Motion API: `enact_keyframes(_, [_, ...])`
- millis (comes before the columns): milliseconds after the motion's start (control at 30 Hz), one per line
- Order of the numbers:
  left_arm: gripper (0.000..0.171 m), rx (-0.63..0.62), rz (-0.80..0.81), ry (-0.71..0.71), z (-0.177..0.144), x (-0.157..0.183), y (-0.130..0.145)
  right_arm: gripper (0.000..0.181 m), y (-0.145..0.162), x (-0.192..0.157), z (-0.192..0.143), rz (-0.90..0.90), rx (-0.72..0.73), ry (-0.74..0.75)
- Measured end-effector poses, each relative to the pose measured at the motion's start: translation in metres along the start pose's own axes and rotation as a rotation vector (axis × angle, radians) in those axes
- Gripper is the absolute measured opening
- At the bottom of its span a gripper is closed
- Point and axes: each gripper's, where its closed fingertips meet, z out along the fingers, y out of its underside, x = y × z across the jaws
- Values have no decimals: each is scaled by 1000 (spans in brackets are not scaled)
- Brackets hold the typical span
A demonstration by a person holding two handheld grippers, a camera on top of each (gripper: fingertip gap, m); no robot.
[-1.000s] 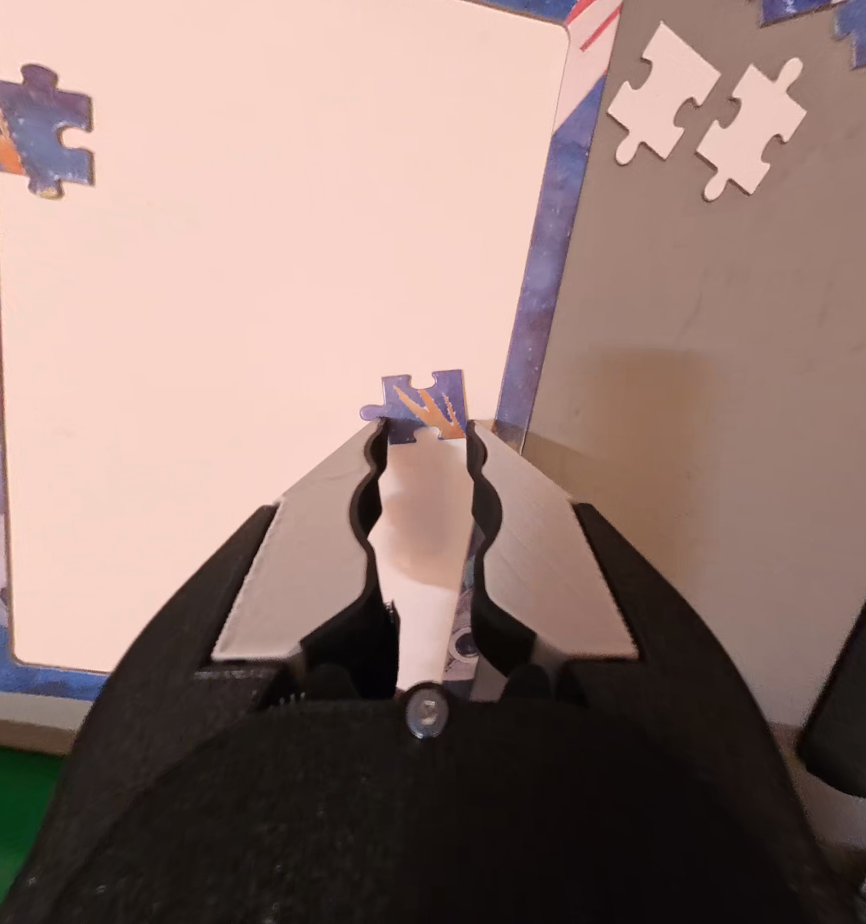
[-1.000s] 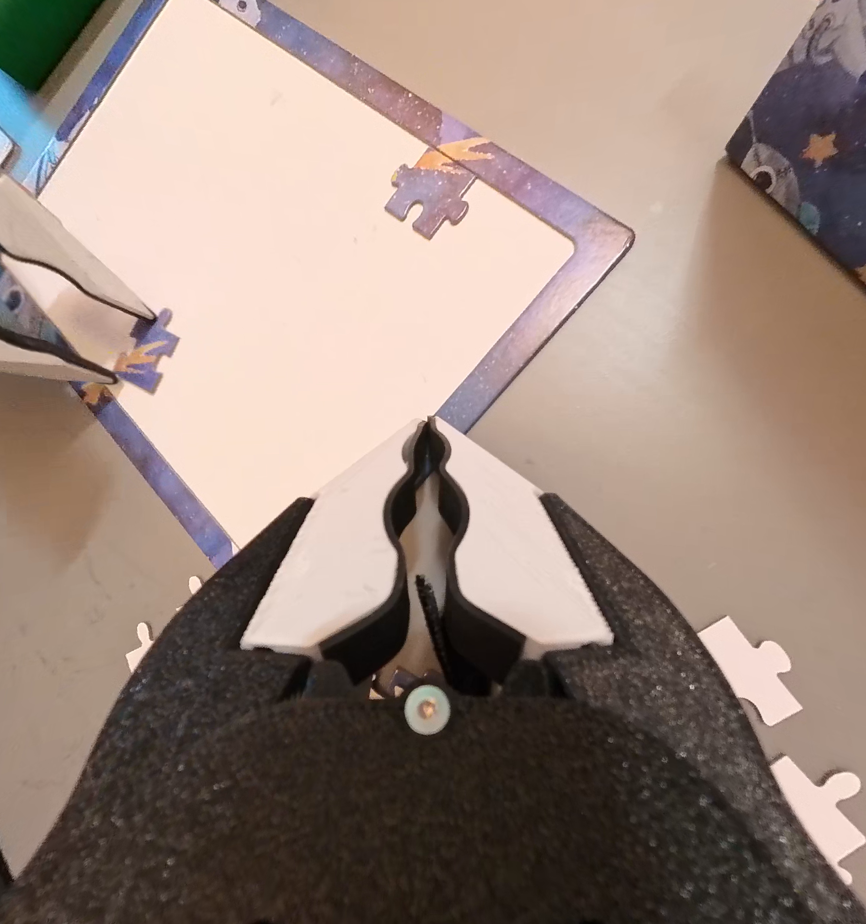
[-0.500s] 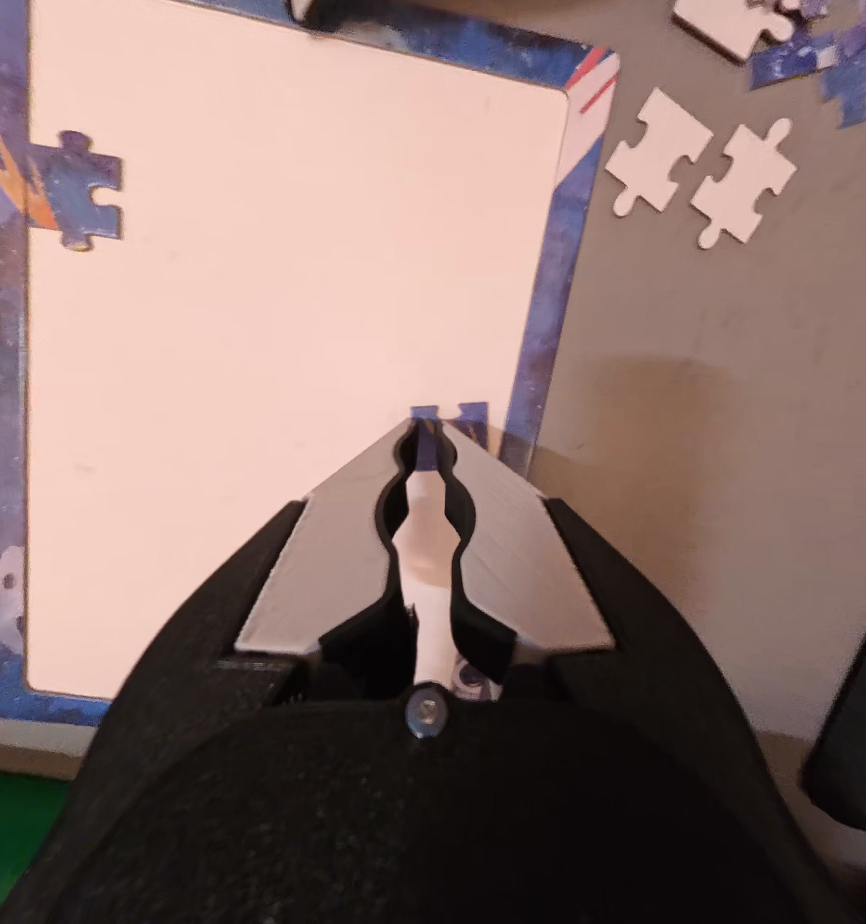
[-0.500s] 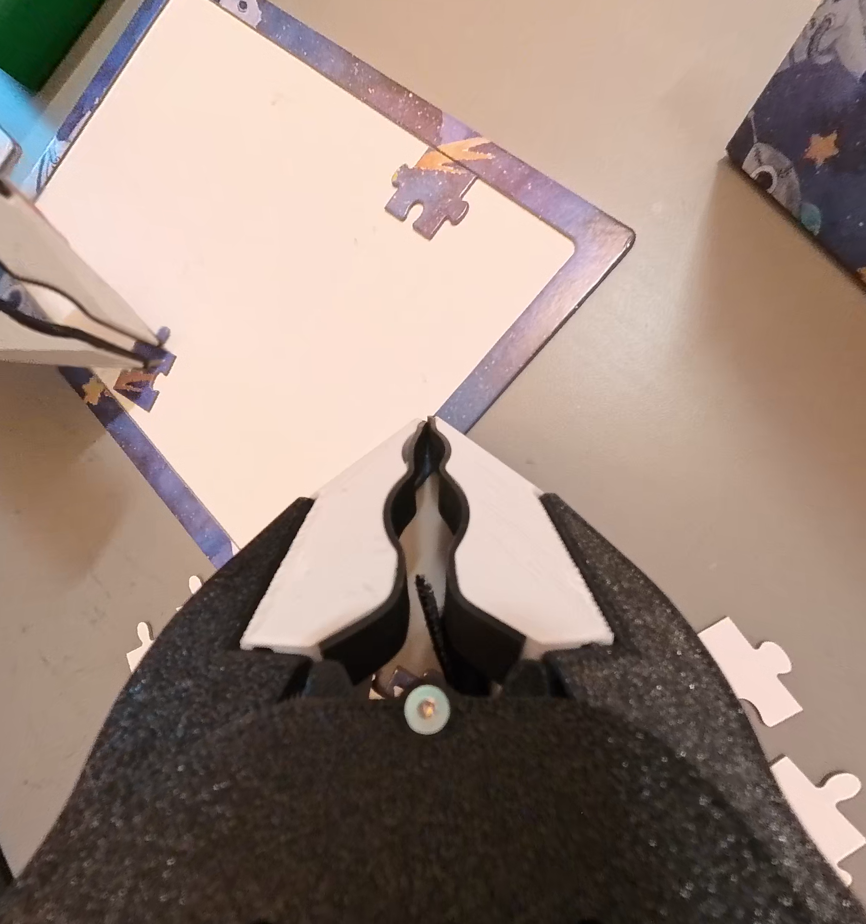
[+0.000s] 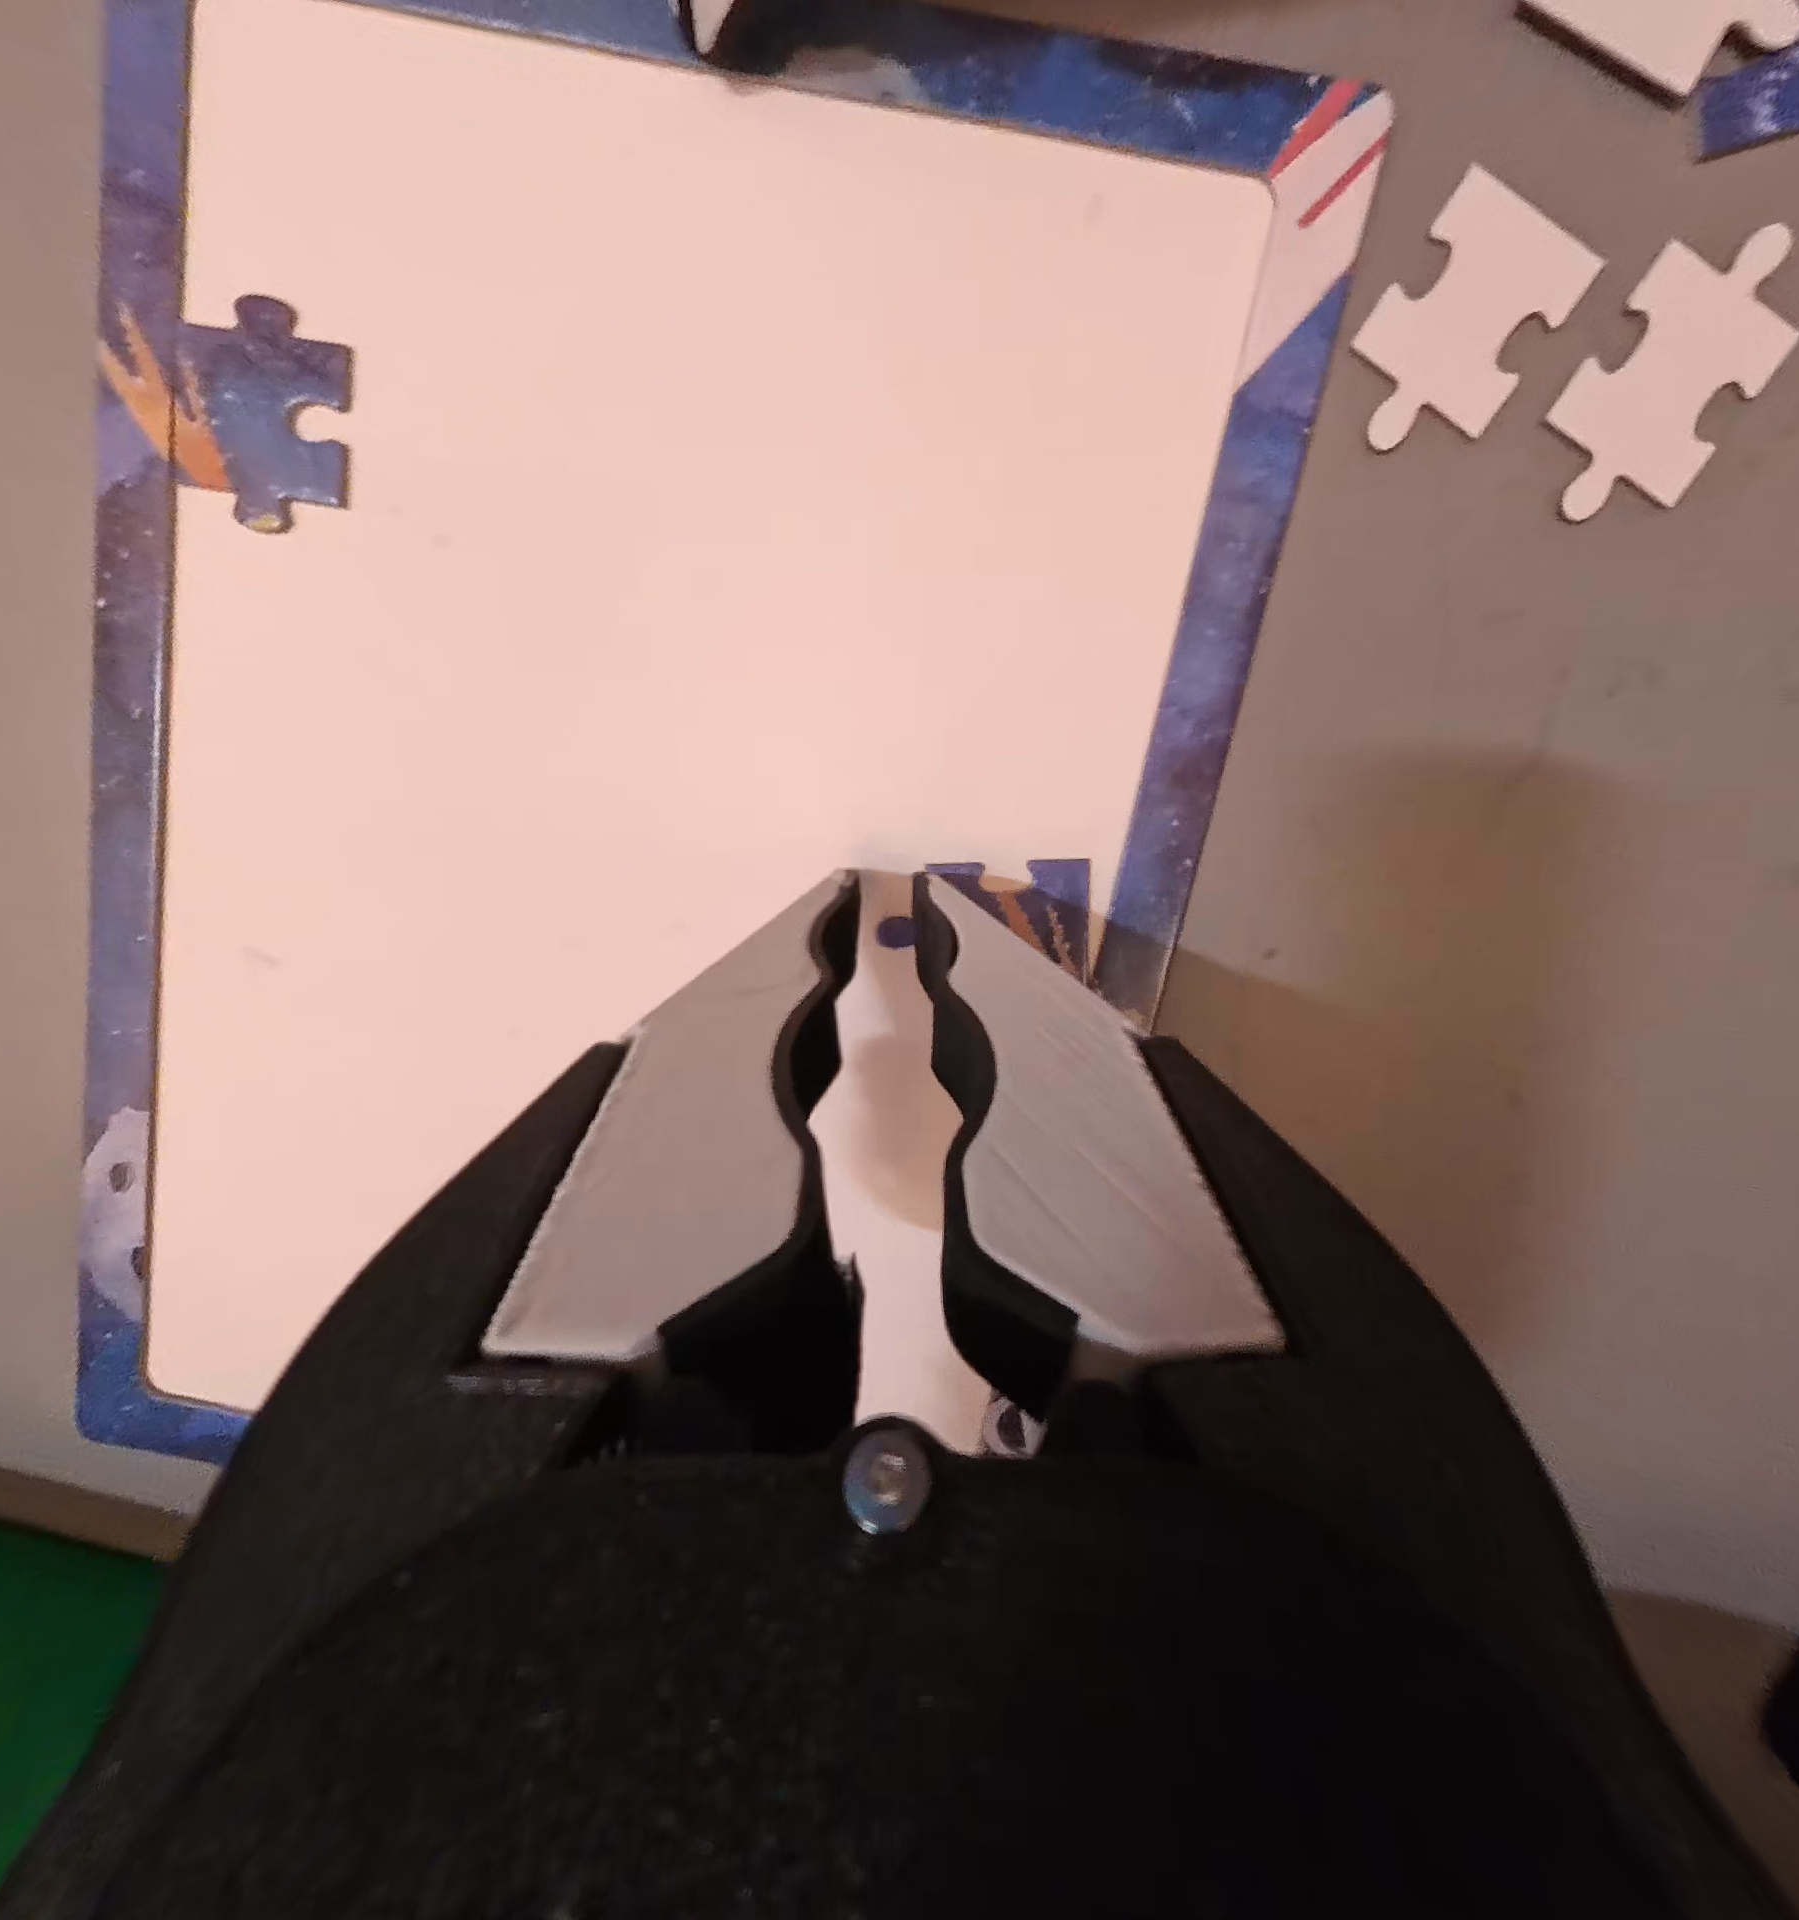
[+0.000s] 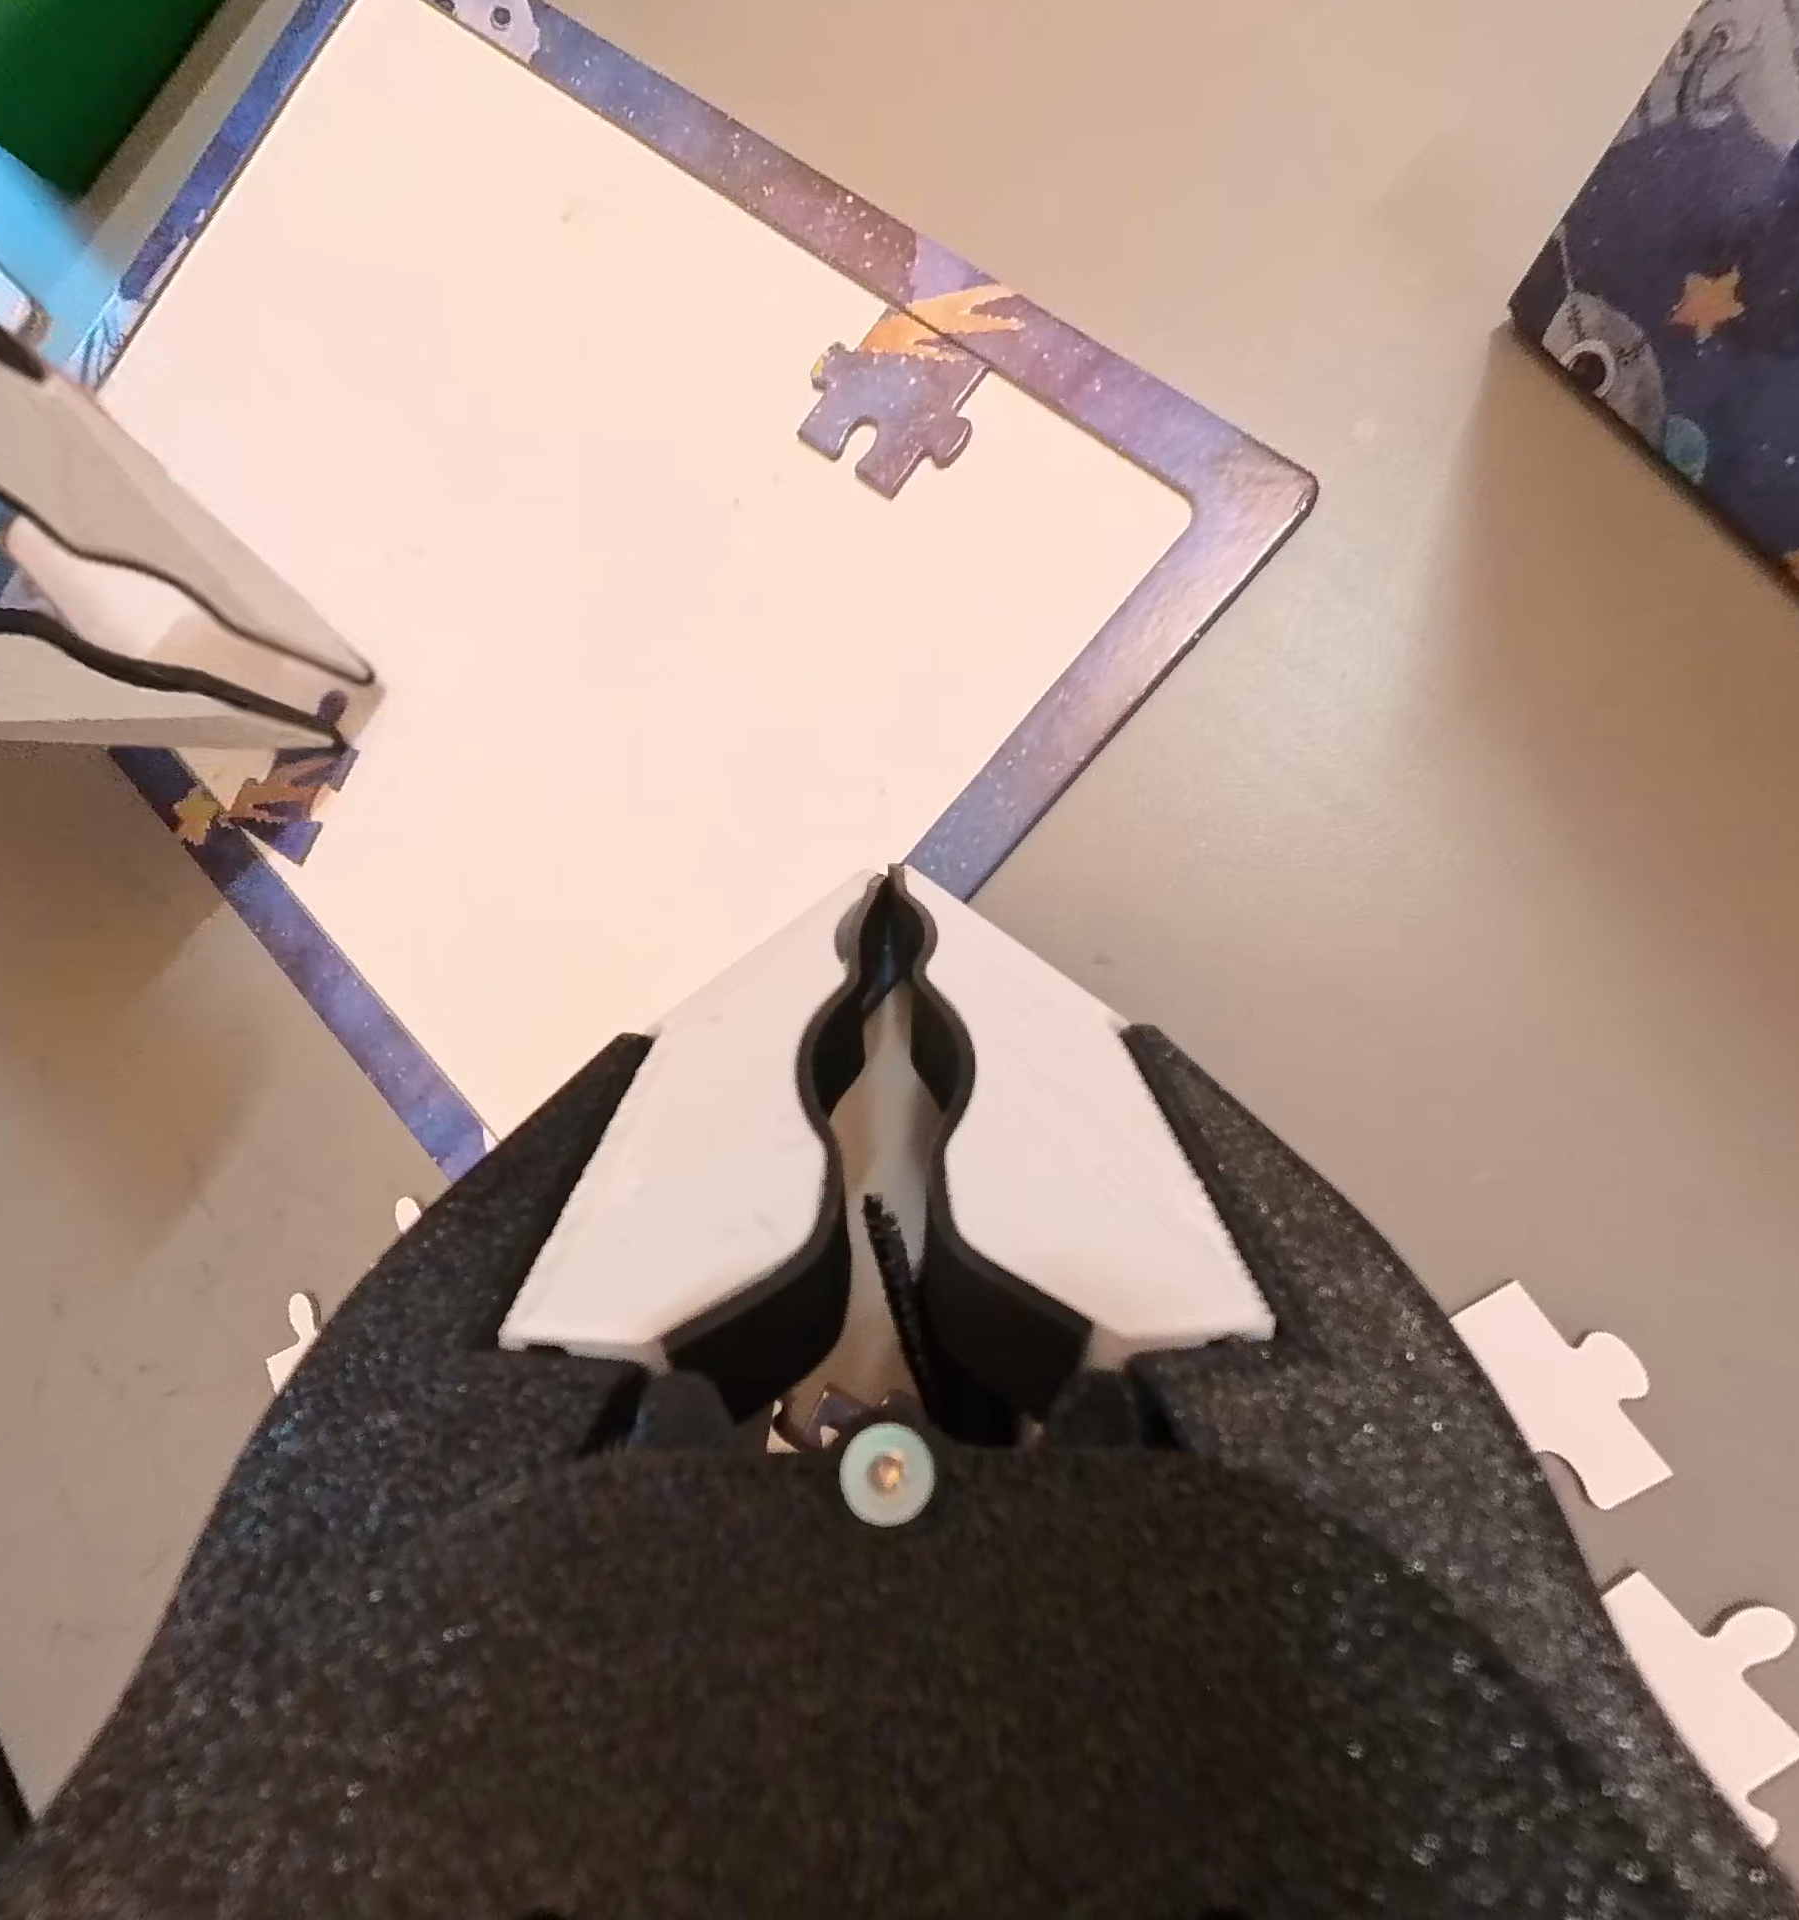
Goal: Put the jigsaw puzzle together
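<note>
Two white pieces (image 5: 1581, 364) lie on grey tabletop (image 5: 1549, 831).

Two pieces (image 5: 261, 410) (image 5: 1056, 899) in frame (image 5: 1201, 665); loose pieces (image 5: 1477, 312) right.

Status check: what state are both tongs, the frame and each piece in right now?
Left tongs: nearly closed with a narrow gap, holding nothing, tips over the near piece.
Right tongs: shut, empty.
Near piece: face up, flat in the frame, against its border.
Far piece: face up, seated at the opposite border.
Frame: lying flat, mostly unfilled.
White pieces: face down, loose outside the frame.
</note>
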Motion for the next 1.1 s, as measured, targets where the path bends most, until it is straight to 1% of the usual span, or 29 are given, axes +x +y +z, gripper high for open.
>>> enact_keyframes(133, [0, -7, 35, 2, 1, 6, -1, 0, 0, 0, 0, 2, -2, -4])
enact_keyframes(233, [0, -5, 35, 18, 1, 10, -1, 0, 0, 0, 0, 2, -2, -4])
enact_keyframes(267, [2, -1, 31, 31, 1, 13, -2, 0, 0, 0, 0, 2, -2, -4])
enact_keyframes(333, [10, 4, 24, 55, 1, 18, -3, 0, 0, 0, 0, 2, -3, -4])
enact_keyframes(400, [13, -1, 32, 41, 1, 17, -3, 0, 0, 0, 0, 3, -2, -5])
enact_keyframes(467, [18, -5, 50, -12, -4, 8, -1, 0, 0, 0, 0, 4, -2, -5])
enact_keyframes(500, [17, 4, 36, -36, -8, 2, -1, 0, 0, 0, 0, 3, -1, -4])
enact_keyframes(600, [6, 5, -59, -41, -11, -11, 5, 0, 0, 0, 0, 2, -2, -2])
enact_keyframes(667, [0, -21, -37, -56, -9, -12, 12, 0, 0, 0, 0, 3, -3, -4])
enact_keyframes(767, [0, -19, -27, -14, -5, -1, 11, 0, 0, 0, 0, 3, -2, -4])
enact_keyframes(1100, [0, -13, -11, 4, -1, 9, 7, 0, 0, 0, 0, 3, -4, -5])
